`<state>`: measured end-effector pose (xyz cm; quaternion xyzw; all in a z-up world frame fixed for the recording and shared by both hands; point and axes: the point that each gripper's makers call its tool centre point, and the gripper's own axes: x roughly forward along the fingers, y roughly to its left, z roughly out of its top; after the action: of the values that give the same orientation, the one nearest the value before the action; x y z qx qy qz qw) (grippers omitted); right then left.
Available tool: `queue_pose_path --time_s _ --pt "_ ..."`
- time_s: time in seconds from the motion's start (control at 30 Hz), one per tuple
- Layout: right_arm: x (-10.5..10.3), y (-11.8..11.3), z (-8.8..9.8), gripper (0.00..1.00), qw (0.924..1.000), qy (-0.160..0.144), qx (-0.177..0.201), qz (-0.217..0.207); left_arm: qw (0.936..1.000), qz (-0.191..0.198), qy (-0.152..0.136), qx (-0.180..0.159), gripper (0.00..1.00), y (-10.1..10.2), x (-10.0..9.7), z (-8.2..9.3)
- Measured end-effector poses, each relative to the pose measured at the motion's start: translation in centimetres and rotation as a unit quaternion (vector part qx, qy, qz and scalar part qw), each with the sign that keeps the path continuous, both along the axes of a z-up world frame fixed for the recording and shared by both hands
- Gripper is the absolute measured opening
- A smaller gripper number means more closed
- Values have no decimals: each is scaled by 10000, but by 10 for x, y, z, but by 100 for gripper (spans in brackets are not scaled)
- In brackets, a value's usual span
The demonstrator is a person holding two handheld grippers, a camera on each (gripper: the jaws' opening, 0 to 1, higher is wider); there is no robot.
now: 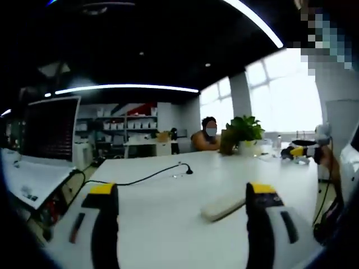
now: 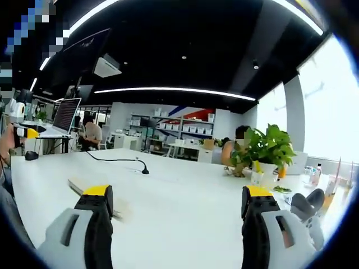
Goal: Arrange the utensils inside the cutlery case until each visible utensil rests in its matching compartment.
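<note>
A long, pale, flat bar-shaped thing (image 1: 223, 206) lies on the white table (image 1: 168, 224) between my left gripper's jaws and just beyond them; whether it is the cutlery case I cannot tell. The same pale thing (image 2: 78, 186) shows in the right gripper view, partly hidden behind that gripper's left jaw. My left gripper (image 1: 182, 190) is open above the table with nothing between its yellow-tipped fingers. My right gripper (image 2: 178, 191) is open too and holds nothing. Each gripper appears far off in the other's view, the right gripper (image 1: 303, 151) and the left gripper (image 2: 22, 133).
A black cable (image 1: 146, 178) runs across the table to a small plug. A laptop (image 1: 50, 129) stands at the left edge. A potted plant (image 2: 269, 148) and small bottles (image 2: 311, 175) stand at the far right. People sit behind the table.
</note>
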<state>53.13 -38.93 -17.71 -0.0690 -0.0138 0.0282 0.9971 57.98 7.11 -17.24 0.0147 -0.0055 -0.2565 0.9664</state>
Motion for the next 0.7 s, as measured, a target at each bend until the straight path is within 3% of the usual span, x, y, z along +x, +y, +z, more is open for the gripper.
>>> queue_pose_path --time_s 0.27,0.37,0.47,0.6,0.7 --pt "-7 -9 -15 99 9996 250 -8 -160 9999 -132 43 97 100 -3 -11 -2" --pt "-11 -7 -14 99 9997 215 16 -93 9996 -142 -165 -196 100 -5 -15 8" --pt "-17 -3 -4 99 9999 -58 -43 76 9988 -301 -91 -388 100 -5 -22 9" --pt "-21 1 4 99 9998 -173 -52 118 9988 -377 -155 -254 100 -9 -30 8" --pt "-21 3 0 99 9999 -71 -25 128 9989 -416 -216 -81 100 -12 -35 6"
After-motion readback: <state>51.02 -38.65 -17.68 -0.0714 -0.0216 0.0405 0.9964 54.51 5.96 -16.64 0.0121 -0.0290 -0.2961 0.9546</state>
